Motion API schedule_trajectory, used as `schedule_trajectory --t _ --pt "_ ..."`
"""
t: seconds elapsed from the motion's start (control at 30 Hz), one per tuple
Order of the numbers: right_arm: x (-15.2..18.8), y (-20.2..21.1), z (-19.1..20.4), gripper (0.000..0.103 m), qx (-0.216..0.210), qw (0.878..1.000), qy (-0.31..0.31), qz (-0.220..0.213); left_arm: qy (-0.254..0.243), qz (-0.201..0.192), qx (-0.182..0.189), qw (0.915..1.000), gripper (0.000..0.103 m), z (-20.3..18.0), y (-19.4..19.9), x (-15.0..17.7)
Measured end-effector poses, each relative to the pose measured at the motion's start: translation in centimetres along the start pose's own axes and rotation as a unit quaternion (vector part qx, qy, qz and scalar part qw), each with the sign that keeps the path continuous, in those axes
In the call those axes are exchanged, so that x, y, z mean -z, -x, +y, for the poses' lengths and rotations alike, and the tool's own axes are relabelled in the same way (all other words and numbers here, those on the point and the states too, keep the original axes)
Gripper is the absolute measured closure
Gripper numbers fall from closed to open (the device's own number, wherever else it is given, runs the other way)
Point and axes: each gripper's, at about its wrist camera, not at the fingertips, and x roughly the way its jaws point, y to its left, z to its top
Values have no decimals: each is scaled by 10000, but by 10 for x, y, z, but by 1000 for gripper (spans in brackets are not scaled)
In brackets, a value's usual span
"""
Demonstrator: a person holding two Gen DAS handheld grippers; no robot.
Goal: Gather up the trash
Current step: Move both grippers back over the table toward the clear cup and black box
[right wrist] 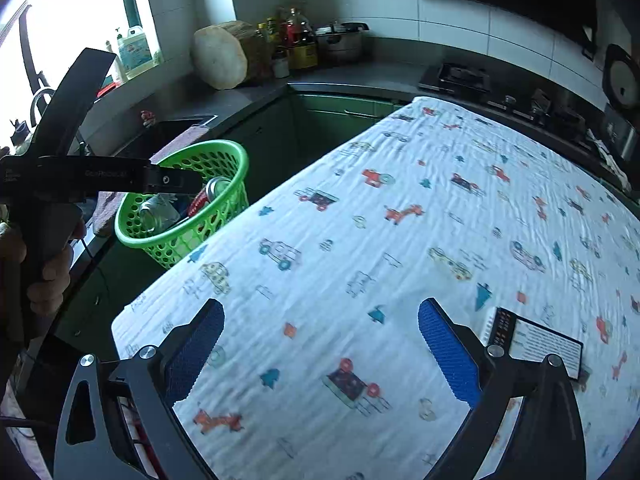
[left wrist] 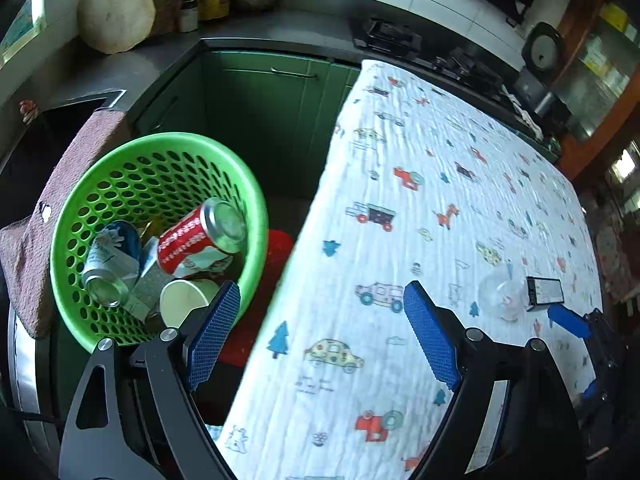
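The tabletop (left wrist: 420, 208) wears a white cloth printed with little cars, trucks, giraffes and trees in red, orange, yellow and teal. Left of the left gripper (left wrist: 320, 332), with its blue textured pads on black arms, a bright green perforated basket (left wrist: 120, 168) shows a red can (left wrist: 192, 240), a silver-blue can (left wrist: 108, 264) and a white cup (left wrist: 180, 304).

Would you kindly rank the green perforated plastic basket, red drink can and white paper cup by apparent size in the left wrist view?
1. Green perforated plastic basket, clearly largest.
2. Red drink can.
3. White paper cup, partly hidden behind the gripper finger, so its rank below the can is unsure.
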Motion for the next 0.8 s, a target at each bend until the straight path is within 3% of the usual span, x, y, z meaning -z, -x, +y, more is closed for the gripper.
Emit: schedule_trajectory --t 0.3,0.8 --pt "42 27 -60 8 740 9969 -231 143 -541 157 393 9976 20 -66 -10 8" --pt "84 38 -122 8 809 9923 -871 334 -1346 480 753 9869 18 -150 -35 31"
